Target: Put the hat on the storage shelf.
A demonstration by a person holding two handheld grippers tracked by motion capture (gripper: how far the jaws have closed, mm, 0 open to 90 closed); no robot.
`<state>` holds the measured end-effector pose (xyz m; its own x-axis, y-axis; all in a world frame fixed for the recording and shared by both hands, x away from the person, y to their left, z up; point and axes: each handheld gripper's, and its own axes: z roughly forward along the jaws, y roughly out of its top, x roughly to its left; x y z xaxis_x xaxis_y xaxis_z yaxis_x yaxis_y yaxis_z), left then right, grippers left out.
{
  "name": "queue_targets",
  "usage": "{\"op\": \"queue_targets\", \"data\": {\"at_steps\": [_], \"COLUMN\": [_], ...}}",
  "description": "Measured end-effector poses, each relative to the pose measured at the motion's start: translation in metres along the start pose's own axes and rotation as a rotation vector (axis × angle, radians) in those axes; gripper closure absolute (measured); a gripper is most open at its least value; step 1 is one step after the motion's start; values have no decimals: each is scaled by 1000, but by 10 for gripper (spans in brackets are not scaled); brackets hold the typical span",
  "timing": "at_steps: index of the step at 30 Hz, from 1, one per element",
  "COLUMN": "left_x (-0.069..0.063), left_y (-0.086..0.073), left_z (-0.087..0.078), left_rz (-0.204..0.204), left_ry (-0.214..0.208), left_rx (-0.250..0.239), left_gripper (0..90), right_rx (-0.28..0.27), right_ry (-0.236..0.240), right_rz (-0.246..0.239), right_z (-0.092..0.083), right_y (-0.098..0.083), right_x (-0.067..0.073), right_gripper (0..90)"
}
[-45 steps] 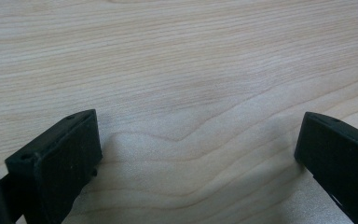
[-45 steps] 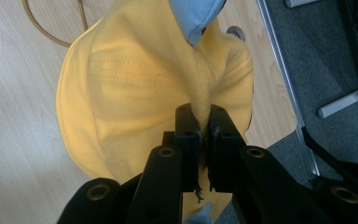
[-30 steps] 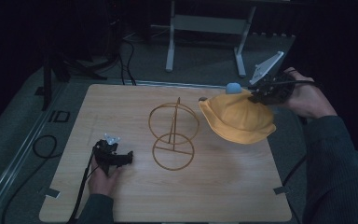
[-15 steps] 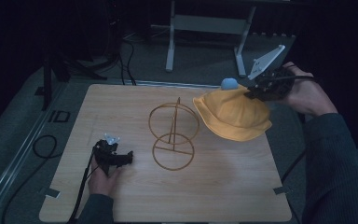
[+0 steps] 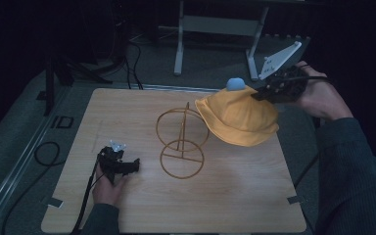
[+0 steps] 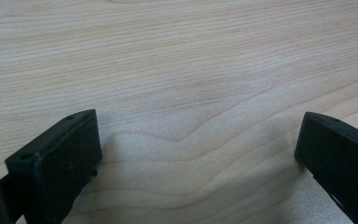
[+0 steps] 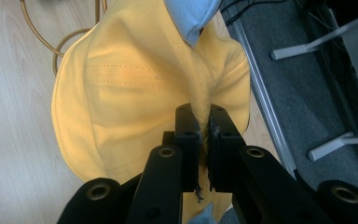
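Right gripper (image 5: 259,94) at upper right of the high view, held in a hand (image 5: 318,98) above the table's far right edge, grey three-cornered plate sticking up behind it. Jaws clenched on a pinched fold of the yellow hat (image 5: 240,120); in the right gripper view, cloth squeezed tight between the two black pads (image 7: 189,140), the hat (image 7: 135,93) hanging below and spreading toward the upper left of the frame. Hat lifted off the table (image 5: 142,112), right of centre in the high view, brim drooping toward lower right, its left edge just beside the upper ring of the wire stand. Pale blue pompom (image 5: 235,84) on top of the hat's crown, close to the jaws; same blue piece (image 7: 191,16) at top centre of the right gripper view.

Gold wire stand (image 5: 181,142) at centre of the high view, upright post with one ring raised and one ring flat on the table; part of its wire (image 7: 51,44) seen at upper left behind the hat.

Left gripper (image 5: 127,166) at lower left of the high view, resting low on the table in a hand (image 5: 108,188). Jaws released, standing wide apart in the left gripper view over bare wood (image 6: 182,84), nothing between them.
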<state>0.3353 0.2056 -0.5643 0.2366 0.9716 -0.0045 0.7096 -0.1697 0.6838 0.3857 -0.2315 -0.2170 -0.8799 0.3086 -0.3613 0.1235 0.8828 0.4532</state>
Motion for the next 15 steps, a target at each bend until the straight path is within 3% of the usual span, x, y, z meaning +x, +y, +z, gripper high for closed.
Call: {"op": "queue_targets", "data": {"at_steps": [15], "left_x": [0], "left_y": [0], "left_z": [0], "left_rz": [0], "left_ry": [-1], "left_rx": [1], "left_gripper": [4], "right_rx": [-43], "right_ry": [16], "right_rz": [-40], "right_z": [-1], "right_y": [28], "right_x": [7], "right_gripper": [845]}}
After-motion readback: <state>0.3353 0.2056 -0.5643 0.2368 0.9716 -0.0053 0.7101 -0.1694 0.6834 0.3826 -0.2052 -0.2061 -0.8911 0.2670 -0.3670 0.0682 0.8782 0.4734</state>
